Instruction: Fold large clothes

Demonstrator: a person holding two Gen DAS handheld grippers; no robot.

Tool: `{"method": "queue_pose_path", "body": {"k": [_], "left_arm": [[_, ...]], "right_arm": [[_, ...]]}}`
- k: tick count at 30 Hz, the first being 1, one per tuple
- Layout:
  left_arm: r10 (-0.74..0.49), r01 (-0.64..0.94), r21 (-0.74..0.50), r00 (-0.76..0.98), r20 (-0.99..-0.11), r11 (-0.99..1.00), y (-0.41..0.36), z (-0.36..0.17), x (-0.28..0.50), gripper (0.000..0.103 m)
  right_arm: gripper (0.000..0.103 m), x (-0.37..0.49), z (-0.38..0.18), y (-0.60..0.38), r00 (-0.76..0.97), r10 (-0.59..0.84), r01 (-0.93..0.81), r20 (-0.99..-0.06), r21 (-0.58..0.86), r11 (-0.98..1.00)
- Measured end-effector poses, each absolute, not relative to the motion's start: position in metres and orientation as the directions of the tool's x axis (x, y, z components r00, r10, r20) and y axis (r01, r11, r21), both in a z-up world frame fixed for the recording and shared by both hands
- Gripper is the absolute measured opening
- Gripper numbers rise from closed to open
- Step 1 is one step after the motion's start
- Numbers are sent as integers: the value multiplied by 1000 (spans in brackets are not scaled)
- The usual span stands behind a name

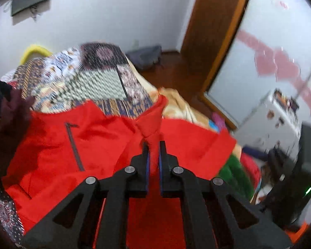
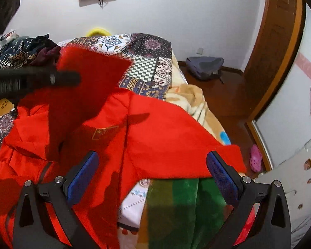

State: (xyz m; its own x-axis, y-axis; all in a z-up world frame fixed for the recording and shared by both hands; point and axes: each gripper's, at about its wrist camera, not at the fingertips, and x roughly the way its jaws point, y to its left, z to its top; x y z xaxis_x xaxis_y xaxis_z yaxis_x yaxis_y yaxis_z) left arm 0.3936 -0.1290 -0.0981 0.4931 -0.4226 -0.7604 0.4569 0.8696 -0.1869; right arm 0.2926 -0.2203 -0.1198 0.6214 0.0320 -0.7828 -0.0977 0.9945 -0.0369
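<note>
My left gripper [image 1: 153, 145] pinches a red jacket [image 1: 105, 137]; my right gripper [image 2: 152, 166] hangs spread wide. No writing readable.

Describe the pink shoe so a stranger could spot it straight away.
Start at the bed with its patchwork cover and look to the wooden floor beside it. The pink shoe lies there near the white cabinet; it is the only pink, hole-dotted clog.

Left tool [image 1: 153, 145] pinched closed, right tool [image 2: 152, 161] spread wide
</note>
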Motion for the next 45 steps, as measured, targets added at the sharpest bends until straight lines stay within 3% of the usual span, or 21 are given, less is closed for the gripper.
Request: {"method": "queue_pose_path", "body": {"k": [3,5,10,14,17,23,25,26,28,31,32,34,40,45], "left_arm": [[-411,479,-172,455,-790,861,-131,-106,387,28],[-405,476,-158,477,-780,865,-124,-104,379,55],[-327,412,-80,574,-751,908,-74,-96,370,68],[-194,294,-8,610,-769,956,-8,-108,364,80],[-85,198,46,601,-794,979,43,-126,358,83],[11,73,56,513,-858,996,130,-175,334,83],[31,57,68,492,-870,996,149,-191,323,83],[36,48,68,481,-876,997,158,-199,319,83],[28,40,51,452,-892,998,168,-215,313,83],[46,29,63,412,-910,998,171,-236,314,83],[53,30,71,400,-915,997,171,-244,316,83],[54,23,68,389,-920,997,167,-253,323,83],[102,21,124,436,-894,992,153,-246,338,84],[210,-97,187,523,-826,978,166,-225,347,84]], "right_arm": [[103,295,-124,-219,604,61,-104,-795,-3,995],[103,297,-126,-217,596,86,-114,-799,22,993],[103,309,-134,-210,541,199,-153,-817,137,979],[102,323,-147,-214,499,241,-122,-832,208,971],[97,337,-162,-226,460,264,-45,-848,275,960],[86,353,-179,-241,436,307,60,-846,368,928],[73,355,-177,-238,453,284,60,-845,346,936],[60,357,-176,-236,455,274,52,-847,333,941],[45,365,-181,-231,425,284,36,-859,330,943],[37,370,-187,-224,418,286,25,-862,325,945],[28,371,-188,-222,417,280,20,-864,317,948],[21,374,-188,-218,412,282,3,-866,311,950],[14,378,-157,-208,495,254,-32,-831,275,961],[6,376,-104,-204,630,236,-38,-740,274,961]]}}
